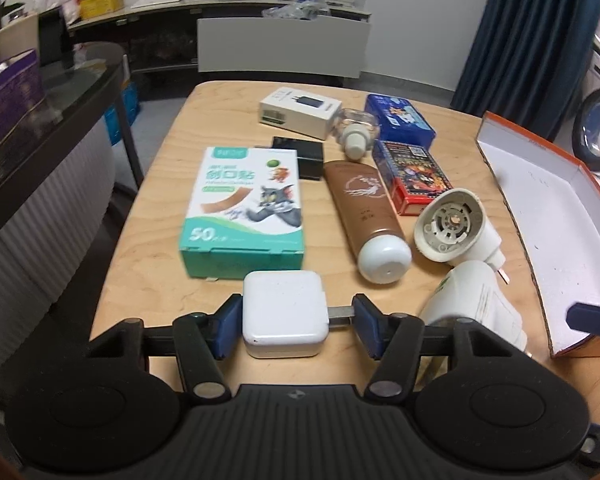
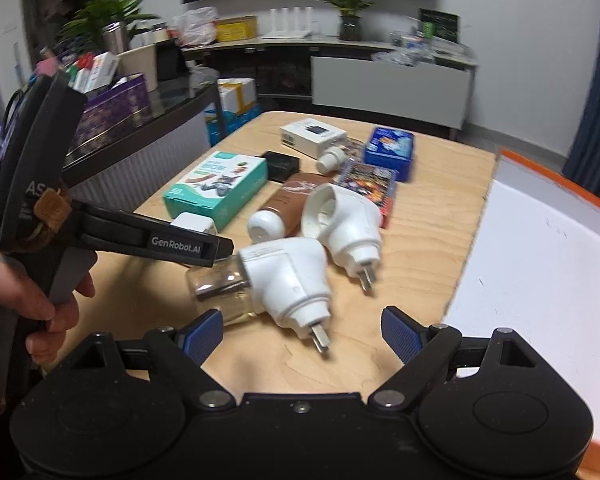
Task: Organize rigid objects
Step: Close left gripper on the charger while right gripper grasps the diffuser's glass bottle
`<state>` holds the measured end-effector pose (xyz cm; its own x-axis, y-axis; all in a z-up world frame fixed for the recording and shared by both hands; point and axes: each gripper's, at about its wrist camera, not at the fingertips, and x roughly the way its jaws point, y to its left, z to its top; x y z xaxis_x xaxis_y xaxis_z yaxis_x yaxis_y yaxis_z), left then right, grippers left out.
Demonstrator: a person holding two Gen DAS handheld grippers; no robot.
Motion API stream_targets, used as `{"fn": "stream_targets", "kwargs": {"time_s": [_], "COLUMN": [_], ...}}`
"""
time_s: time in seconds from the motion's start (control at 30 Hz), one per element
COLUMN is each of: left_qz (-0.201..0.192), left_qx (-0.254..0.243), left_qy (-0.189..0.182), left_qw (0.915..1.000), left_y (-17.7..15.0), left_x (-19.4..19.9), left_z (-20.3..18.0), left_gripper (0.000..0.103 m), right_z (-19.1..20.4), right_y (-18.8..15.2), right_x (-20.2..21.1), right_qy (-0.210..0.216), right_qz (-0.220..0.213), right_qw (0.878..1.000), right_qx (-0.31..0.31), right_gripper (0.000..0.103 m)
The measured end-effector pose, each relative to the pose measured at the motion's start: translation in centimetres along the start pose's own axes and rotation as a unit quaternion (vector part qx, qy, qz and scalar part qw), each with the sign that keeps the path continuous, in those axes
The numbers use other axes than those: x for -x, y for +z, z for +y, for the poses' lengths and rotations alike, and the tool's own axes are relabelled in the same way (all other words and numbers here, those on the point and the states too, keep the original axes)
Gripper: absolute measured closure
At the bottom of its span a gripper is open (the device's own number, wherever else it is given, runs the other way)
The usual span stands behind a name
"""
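Left gripper (image 1: 296, 326) is angling down, blue ribbed pads clamping a glossy white rounded-square plastic charger (image 1: 283, 314) by its side and metal prongs. Charger is sitting just in front of the teal cardboard bandage box (image 1: 244, 208). Right gripper (image 2: 302, 336) is hovering right of that box, fingers spread wide, empty.
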<state>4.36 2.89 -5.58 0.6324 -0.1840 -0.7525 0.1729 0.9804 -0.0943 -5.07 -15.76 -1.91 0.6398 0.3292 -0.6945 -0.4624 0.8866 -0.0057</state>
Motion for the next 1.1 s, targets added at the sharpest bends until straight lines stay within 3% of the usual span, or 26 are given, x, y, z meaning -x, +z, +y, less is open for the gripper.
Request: {"fn": "stream_targets", "kwargs": {"time_s": [0.1,0.2,0.27,0.33,0.43,0.57,0.73,0.83,0.9,1.03,1.1], "left_qz": [-0.006,-0.013,-0.019,-0.022,-0.026,-0.016,0.003,0.015,0.014,-0.009,-0.024], "left_qx": [0.016,0.027,0.029,0.033,0.040,0.038,0.016,0.015,0.016,0.026,0.038], "left_qy": [0.006,0.008,0.015,0.017,0.017,-0.006,-0.063,-0.114,-0.125,-0.086,-0.065], "left_qw": [0.9998,0.9995,0.9993,0.9991,0.9987,0.9991,0.9979,0.9932,0.9919,0.9959,0.9969], "left_y": [-0.2,-0.5,-0.6,-0.6,-0.8,-0.9,-1.5,-1.8,-2.1,-2.0,-1.7], "left_x": [0.8,1.5,1.9,2.1,2.2,1.9,1.3,1.2,1.3,2.1,2.8], "left_z": [0.6,1.2,1.4,1.7,2.2,2.1,0.8,0.3,0.1,0.6,1.2], "left_gripper": [0.045,0.044,0.044,0.044,0.045,0.045,0.045,0.045,0.044,0.044,0.044], "right_z": [0.4,0.4,0.5,0.6,0.8,1.8,0.9,1.0,0.8,-0.2,-0.7], "right_y": [0.7,1.5,1.8,1.9,2.0,1.9,0.6,0.1,-0.3,-0.8,-0.6], "right_x": [-0.8,-1.7,-2.0,-1.2,0.1,-0.5,-2.6,-2.9,-2.4,0.2,1.2], "right_qy": [0.009,0.029,0.018,-0.002,0.019,0.007,0.031,0.003,-0.011,-0.019,0.019], "right_qz": [-0.004,-0.008,-0.008,-0.021,-0.024,-0.015,0.022,0.025,0.023,0.007,0.010], "right_qw": [1.000,1.000,1.000,1.000,0.999,0.999,0.998,0.998,0.998,0.999,1.000], "right_qx": [0.023,0.009,-0.006,-0.022,-0.024,0.035,0.043,0.051,0.054,0.034,-0.012], "right_gripper": [0.002,0.002,0.002,0.002,0.002,0.002,0.002,0.000,0.001,0.001,0.001]}}
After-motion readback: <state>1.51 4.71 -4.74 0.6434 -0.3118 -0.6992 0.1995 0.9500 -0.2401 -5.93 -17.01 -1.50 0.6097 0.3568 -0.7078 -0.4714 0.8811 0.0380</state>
